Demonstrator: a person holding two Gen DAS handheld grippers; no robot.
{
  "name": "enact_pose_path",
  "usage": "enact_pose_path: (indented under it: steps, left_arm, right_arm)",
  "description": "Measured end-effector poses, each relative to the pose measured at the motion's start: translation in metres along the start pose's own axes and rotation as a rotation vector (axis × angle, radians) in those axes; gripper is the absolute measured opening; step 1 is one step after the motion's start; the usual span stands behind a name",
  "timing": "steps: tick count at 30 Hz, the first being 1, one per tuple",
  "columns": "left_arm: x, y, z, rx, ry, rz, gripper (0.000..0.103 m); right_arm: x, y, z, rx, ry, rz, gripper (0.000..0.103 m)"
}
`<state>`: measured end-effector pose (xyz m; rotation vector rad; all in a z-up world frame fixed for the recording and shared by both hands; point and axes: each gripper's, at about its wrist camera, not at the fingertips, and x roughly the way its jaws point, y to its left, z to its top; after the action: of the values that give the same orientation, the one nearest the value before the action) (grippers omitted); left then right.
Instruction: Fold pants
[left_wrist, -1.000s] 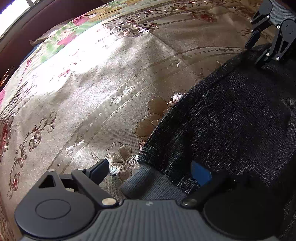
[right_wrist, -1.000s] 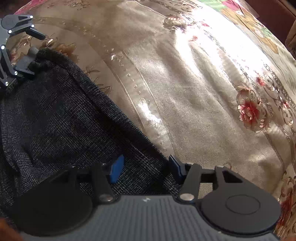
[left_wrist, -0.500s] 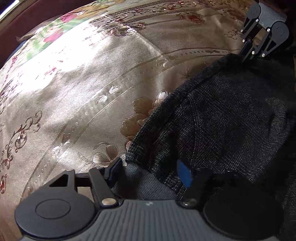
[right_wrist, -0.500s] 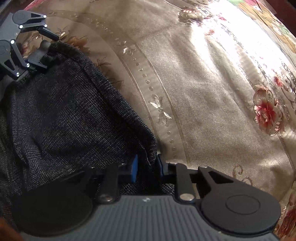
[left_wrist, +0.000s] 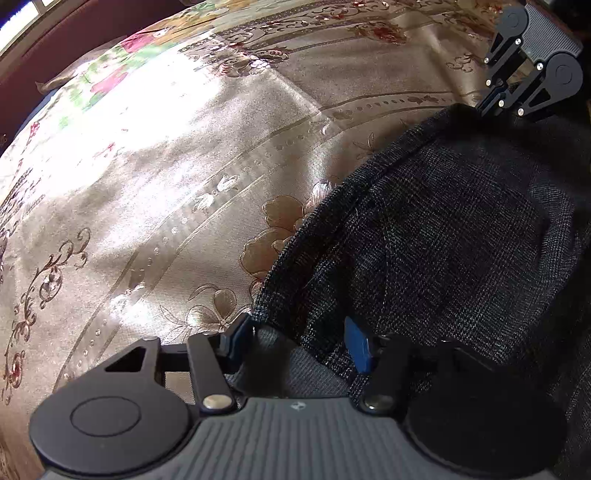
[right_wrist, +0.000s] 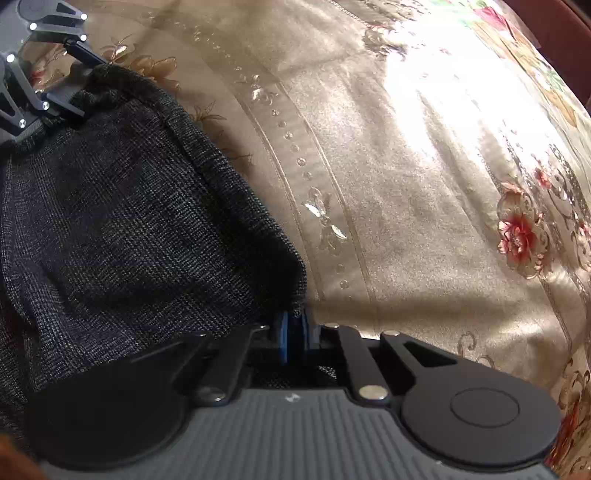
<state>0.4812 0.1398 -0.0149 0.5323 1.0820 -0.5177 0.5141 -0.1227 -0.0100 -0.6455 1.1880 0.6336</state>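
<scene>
Pants (left_wrist: 443, 229), dark coarse weave, on glossy floral cloth (left_wrist: 166, 166).

My left gripper (left_wrist: 301, 341), a black two-finger claw on a ribbed grey body, has its jaws standing apart, the blue-padded fingers (left_wrist: 357, 345) set on either side of a fold of dark cloth, neither pad pressed against the other. From my other side the same claw (right_wrist: 79, 79) shows at the upper left, its bare metal-screwed linkage angled down, fingertips at the cloth's edge. My right gripper (right_wrist: 293, 332), the same black and grey build, has its blue pads drawn nearly together with a thin edge of fabric pinched between them. Seen across, it (left_wrist: 491, 101) sits upper right, links folded narrow, tips buried in the cloth.
</scene>
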Motion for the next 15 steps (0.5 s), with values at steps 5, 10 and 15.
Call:
enact_pose_path:
  steps: [5, 10, 15]
  left_arm:
    - [-0.02, -0.007, -0.005, 0.012, -0.01, 0.068, 0.026]
    - [-0.063, -0.029, -0.024, 0.035, -0.046, 0.088, 0.026]
    - [-0.118, -0.073, -0.063, 0.086, -0.074, 0.067, 0.026]
  right_arm:
    - [-0.056, 0.012, -0.024, 0.062, -0.134, -0.027, 0.005]
    - [-0.122, 0.068, -0.053, 0.044, -0.22, -0.019, 0.005]
    - [-0.183, 0.129, -0.107, 0.016, -0.24, 0.032, 0.005]
